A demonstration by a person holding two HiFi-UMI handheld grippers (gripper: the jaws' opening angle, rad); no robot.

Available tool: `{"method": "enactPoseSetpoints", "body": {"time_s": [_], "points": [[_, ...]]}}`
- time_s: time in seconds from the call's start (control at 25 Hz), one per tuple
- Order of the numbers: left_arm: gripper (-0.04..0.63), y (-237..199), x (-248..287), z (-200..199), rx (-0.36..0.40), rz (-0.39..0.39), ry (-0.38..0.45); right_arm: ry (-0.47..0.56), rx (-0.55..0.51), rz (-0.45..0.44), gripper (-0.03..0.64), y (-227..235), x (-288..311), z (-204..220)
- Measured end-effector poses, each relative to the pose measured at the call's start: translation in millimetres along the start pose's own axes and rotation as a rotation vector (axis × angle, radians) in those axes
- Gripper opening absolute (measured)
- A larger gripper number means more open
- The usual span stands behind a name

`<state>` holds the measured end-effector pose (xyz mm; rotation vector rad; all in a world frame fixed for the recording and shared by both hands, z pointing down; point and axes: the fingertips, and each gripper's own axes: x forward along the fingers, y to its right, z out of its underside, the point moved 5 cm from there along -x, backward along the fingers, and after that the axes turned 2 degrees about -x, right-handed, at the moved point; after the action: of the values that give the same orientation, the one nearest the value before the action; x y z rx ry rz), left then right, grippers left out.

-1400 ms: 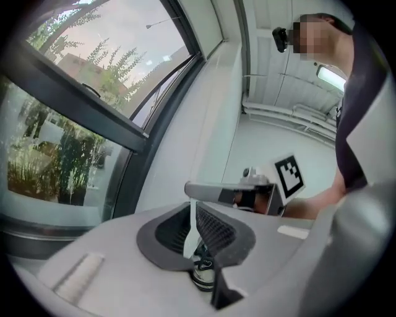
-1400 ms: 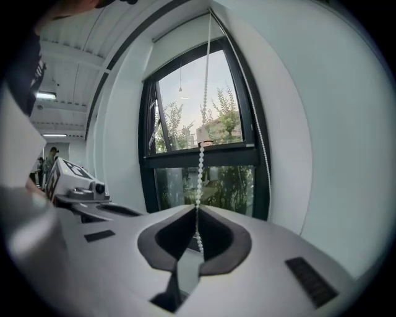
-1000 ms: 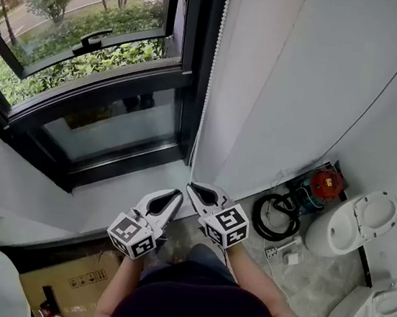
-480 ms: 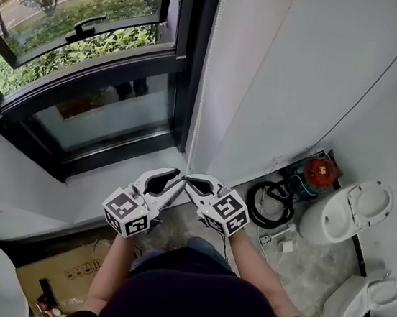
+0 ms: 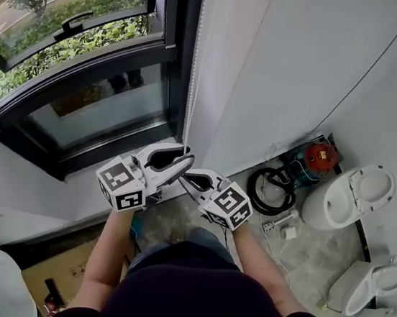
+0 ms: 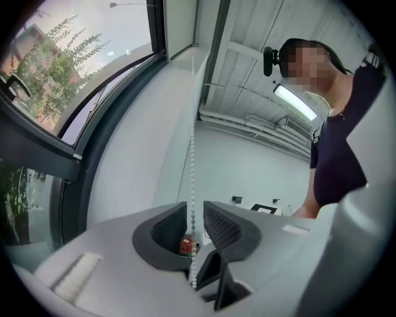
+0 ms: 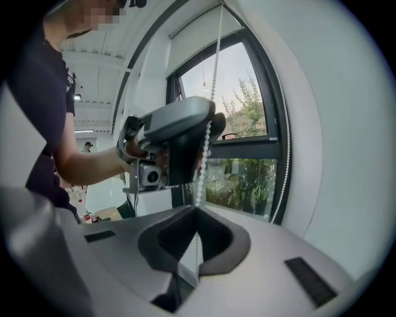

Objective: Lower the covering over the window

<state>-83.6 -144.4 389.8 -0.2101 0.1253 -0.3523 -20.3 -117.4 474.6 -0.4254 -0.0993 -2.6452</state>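
Just right of the window frame [image 5: 169,78] hangs the bead chain [image 5: 192,81]. The right gripper [image 5: 185,177] pinches it; the left gripper [image 5: 183,159] has just been opening (chain loose between its jaws). If that single pinch slips, the chain could run free.

- Bead cord [image 6: 193,155]: small, glossy white beads, plastic by the look.
- Left tool [image 6: 195,218]: matt grey plastic with dark ribbed pads [image 6: 221,226].
- Window frame [image 5: 177,57]: smooth, dark, slightly shiny.
- Toilet [image 5: 345,202]: glossy white ceramic.
- Box [image 5: 59,277]: matt brown cardboard.

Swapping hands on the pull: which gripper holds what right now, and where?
The right gripper pinches the bead chain at its jaw tips, below the left gripper, whose jaws have just been opening, chain loose between them.
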Motion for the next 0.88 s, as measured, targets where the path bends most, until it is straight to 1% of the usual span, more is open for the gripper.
{"method": "enactPoseSetpoints", "body": {"time_s": [0.12, 0.32, 0.36, 0.4, 0.44, 0.52, 0.6, 0.64, 0.68, 0.76, 0.8, 0.84, 0.88], "points": [[0.089, -0.9, 8.9, -13.1, 0.023, 0.02, -0.008, 0.01, 0.006, -0.009, 0.012, 0.3, -3.1, 2.4], [0.089, -4.1, 16.9, -38.4, 0.032, 0.074, -0.008, 0.008, 0.005, -0.01, 0.012, 1.6, -7.8, 4.6], [0.085, -3.3, 18.5, -41.2, 0.035, 0.087, -0.021, 0.011, 0.006, -0.009, 0.012, 2.2, -9.4, 5.1], [0.065, -1.9, 20.4, -42.6, 0.035, 0.099, -0.039, 0.015, 0.01, -0.008, 0.012, 3.1, -11.4, 5.7], [0.031, -0.6, 22.6, -42.8, 0.029, 0.107, -0.056, 0.017, 0.014, -0.007, 0.012, 4.1, -13.2, 6.5], [0.028, -0.1, 26.9, -38.1, 0.003, 0.108, -0.096, -0.003, 0.011, -0.01, 0.012, 6.2, -14.1, 11.1], [0.026, -1.0, 30.6, -23.4, -0.004, 0.105, -0.158, -0.066, -0.016, -0.024, 0.012, 3.9, -10.9, 22.4], [0.026, -1.0, 30.5, -15.7, -0.02, 0.108, -0.166, -0.086, -0.023, -0.034, 0.012, -0.1, -9.8, 27.6], [0.026, -1.3, 28.3, -10.6, -0.064, 0.116, -0.144, -0.085, -0.016, -0.042, 0.012, -5.1, -9.8, 30.5], [0.025, -4.1, 20.8, -6.6, -0.179, 0.125, -0.061, -0.055, 0.025, -0.051, 0.012, -11.1, -10.4, 32.2], [0.025, -5.5, 17.7, -4.6, -0.212, 0.12, -0.033, -0.05, 0.046, -0.052, 0.012, -10.8, -9.9, 34.4], [0.025, -5.7, 15.6, 0.2, -0.227, 0.113, -0.03, -0.063, 0.058, -0.053, 0.012, -9.6, -8.7, 39.2], [0.025, -4.2, 14.7, 8.2, -0.233, 0.109, -0.049, -0.096, 0.053, -0.054, 0.012, -9.2, -7.3, 46.6]]}}
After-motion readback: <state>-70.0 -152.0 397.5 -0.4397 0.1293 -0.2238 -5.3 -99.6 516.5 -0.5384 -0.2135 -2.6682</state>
